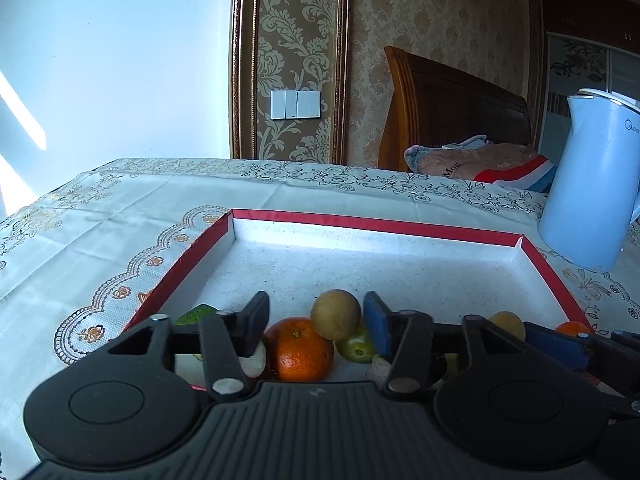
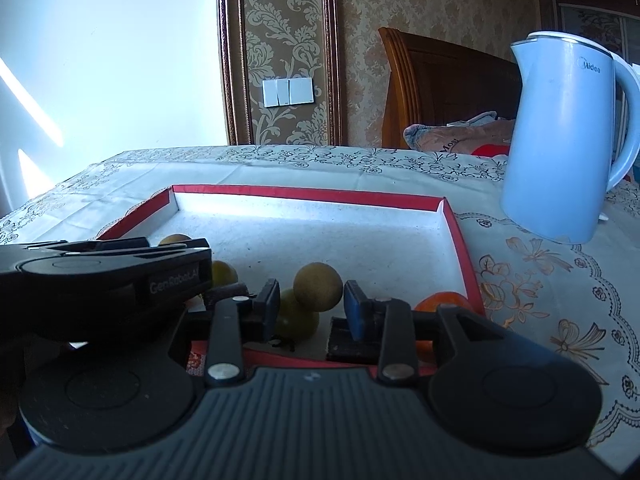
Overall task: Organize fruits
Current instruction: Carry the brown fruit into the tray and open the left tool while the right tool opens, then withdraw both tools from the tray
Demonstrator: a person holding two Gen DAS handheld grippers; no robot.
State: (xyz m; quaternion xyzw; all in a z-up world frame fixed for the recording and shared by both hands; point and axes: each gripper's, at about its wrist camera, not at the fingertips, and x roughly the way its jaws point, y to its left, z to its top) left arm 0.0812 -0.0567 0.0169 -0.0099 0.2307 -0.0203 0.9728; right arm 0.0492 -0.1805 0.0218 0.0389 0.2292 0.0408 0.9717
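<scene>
Low in both frames, the spread, empty left tongs (image 1: 316,316) and right tongs (image 2: 308,298) hover over fruit bunched along the red-rimmed tray's (image 1: 372,224) near edge, where nudging the brown fruit (image 1: 335,313) could probably roll it into the orange (image 1: 299,349).

My left gripper (image 1: 316,312): matt black plastic, ribbed body, bare metal rivets; one finger pad blue, rubbery-looking. Right gripper (image 2: 308,298) the same. Tray (image 1: 376,225): glossy red rim, white floor rough and speckled, foam-like. Orange (image 1: 299,349): pitted, slightly shiny peel. Brown round fruit (image 1: 335,314): dull, finely rough skin. Tablecloth (image 1: 100,216): woven cloth with lace-like printed border. Kettle (image 2: 560,136): smooth pale-blue plastic, soft sheen. Headboard (image 1: 448,108): polished wood.
</scene>
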